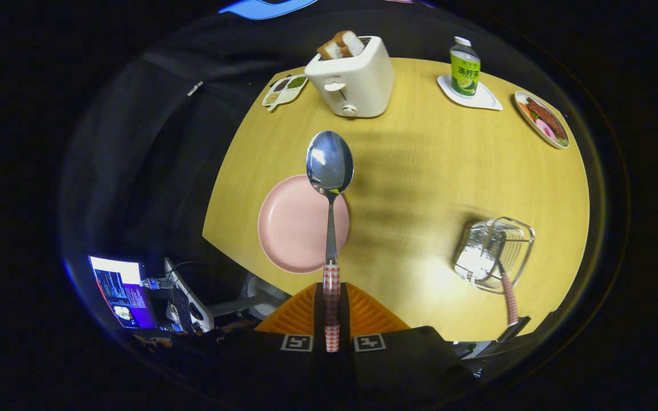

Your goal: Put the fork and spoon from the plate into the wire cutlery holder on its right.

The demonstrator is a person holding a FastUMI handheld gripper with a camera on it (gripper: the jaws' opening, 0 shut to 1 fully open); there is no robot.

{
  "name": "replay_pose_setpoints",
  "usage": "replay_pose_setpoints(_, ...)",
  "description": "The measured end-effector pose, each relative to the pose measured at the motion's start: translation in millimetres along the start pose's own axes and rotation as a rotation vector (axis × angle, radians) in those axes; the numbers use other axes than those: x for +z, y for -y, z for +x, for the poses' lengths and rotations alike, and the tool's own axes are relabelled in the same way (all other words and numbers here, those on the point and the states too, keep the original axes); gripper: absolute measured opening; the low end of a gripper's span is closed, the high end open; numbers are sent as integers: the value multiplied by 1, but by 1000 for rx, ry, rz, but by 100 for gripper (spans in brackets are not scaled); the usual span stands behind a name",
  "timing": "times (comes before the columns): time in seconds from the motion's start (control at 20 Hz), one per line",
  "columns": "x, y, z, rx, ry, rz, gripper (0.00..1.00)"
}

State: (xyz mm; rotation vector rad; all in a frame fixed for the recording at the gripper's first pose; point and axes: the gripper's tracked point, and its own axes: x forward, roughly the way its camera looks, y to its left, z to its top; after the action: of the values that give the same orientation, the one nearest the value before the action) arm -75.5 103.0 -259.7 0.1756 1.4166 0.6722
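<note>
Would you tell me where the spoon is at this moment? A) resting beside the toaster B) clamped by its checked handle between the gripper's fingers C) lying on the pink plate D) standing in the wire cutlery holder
B: the gripper is shut on the spoon, whose checked handle sits between both orange fingers, bowl raised above the bare pink plate.

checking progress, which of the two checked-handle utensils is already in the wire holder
The one whose red-checked handle sticks out of the wire cutlery holder. The steel spoon is clamped between the orange gripper fingers, above the pink plate.
</note>
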Motion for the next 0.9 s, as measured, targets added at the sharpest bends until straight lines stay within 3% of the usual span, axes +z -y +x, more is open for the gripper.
replay_pose_setpoints(0.2,-25,70,-39,-88,-126,28,11)
replay_pose_setpoints(0.45,-52,122,-58,-132,-329,50,11)
replay_pose_setpoints(0.9,-59,168,-64,-227,-712,29,11)
